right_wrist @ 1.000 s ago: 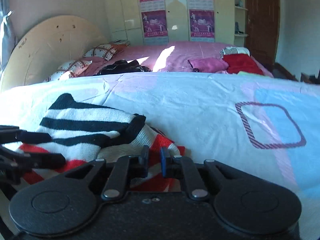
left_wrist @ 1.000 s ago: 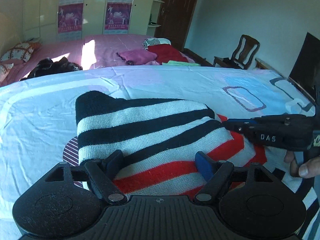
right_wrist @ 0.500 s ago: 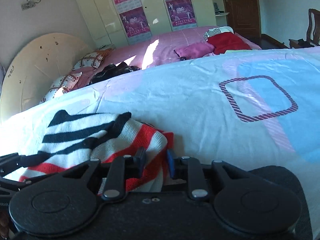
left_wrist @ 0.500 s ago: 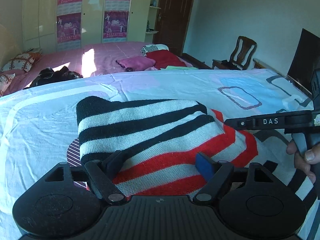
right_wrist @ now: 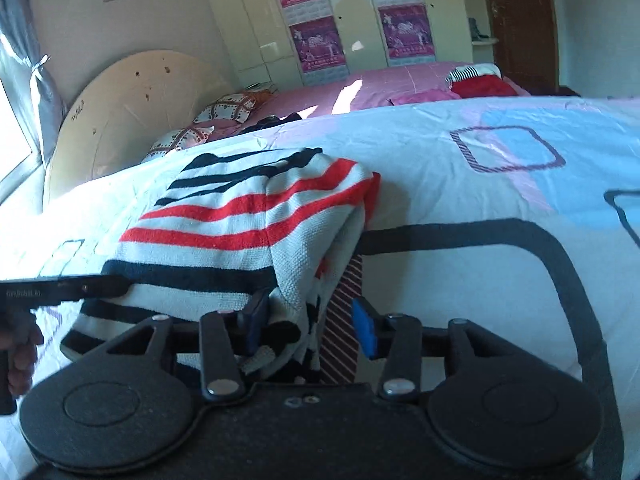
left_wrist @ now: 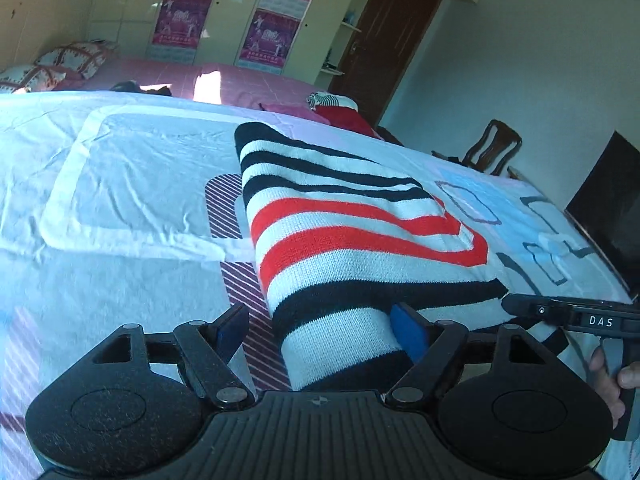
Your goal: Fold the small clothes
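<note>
In the left wrist view, the left gripper (left_wrist: 320, 330) has its jaws wide apart. The striped sweater (left_wrist: 352, 236) lies folded on the bed sheet (left_wrist: 120, 184), and its near end passes between the jaws, close to the blue right pad; I cannot tell if it touches. The right gripper (left_wrist: 520, 306) reaches the sweater's right edge.

In the right wrist view, the right gripper (right_wrist: 308, 320) jaws are opening. The sweater (right_wrist: 240, 220) edge hangs between them, against the left pad only. A hand (right_wrist: 18, 356) holds the left gripper (right_wrist: 100, 285) at the left side.
</note>
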Available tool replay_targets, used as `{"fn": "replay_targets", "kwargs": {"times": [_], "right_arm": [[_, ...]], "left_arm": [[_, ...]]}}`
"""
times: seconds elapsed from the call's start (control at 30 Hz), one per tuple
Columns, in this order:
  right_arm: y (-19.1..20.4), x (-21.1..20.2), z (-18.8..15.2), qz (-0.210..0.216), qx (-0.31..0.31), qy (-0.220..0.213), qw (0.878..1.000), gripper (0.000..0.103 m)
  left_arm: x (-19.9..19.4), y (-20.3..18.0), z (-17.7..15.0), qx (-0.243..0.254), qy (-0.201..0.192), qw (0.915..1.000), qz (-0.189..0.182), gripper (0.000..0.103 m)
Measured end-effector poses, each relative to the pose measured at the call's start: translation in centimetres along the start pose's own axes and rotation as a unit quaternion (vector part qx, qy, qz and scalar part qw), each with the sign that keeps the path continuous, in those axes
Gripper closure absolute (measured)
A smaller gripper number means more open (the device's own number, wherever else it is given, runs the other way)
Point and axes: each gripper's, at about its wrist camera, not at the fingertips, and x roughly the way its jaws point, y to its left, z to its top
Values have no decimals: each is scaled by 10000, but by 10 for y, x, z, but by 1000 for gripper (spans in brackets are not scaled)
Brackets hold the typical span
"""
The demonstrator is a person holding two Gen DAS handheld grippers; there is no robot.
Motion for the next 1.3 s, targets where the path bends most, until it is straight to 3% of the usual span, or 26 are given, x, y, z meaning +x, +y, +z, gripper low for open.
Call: {"fn": "replay_targets", "kwargs": {"times": [0.03,0.13,0.2,0.23,0.33,0.47,0.73,0.87,0.9,0.93,1.0,1.07,1.1,1.17,1.23,1.3], "right_arm": [[3,-7,2,16,83,-72,9999,64],[4,-24,0,281,298,-181,9990,62],[4,-15,-9,171,163,204,9995,61],[3,-7,-16,79,95,440,9990,53],[-2,-5,-25,162,516,473,9974,45],[-7,-4,-28,239,706,514,9959,43],[-9,-3,-28,332,508,509,9969,42],[-11,-9,-19,429,858,580,9937,40],[-14,-14,-16,610,996,469,9921,40],[-20,-19,-13,837,1200,339,9887,37],[-33,-17,-7,993,1562,262,9824,22],[-50,-7,-3,1220,1982,354,9719,18],[-59,0,-2,1423,2222,438,9636,18],[-71,13,-1,1727,2540,549,9501,18],[-75,24,3,1796,2566,652,9474,19],[-76,37,5,1938,2525,822,9444,19]], "left_arm": [[-6,0,-2,-27,-39,10000,31,25],[-18,0,-15,-22,12,10000,71,25],[-15,0,-27,7,200,9997,143,25],[-16,-1,-31,19,168,9997,161,25],[-17,-7,-31,85,184,9993,315,25],[-17,-6,-33,38,164,9993,340,25],[-17,-8,-33,121,186,9992,328,25],[-26,-9,-23,9,183,9992,349,25],[-30,-7,-19,-60,101,9995,300,24],[-33,-1,-15,-225,70,9996,173,14],[-31,17,-6,-717,83,9971,-252,8],[-23,38,2,-1305,232,9887,-696,8],[-14,50,4,-1641,341,9805,-1021,8],[1,66,5,-2096,556,9673,-1315,8],[15,76,6,-2349,643,9565,-1608,9],[25,76,10,-2336,750,9540,-1723,9]]}}
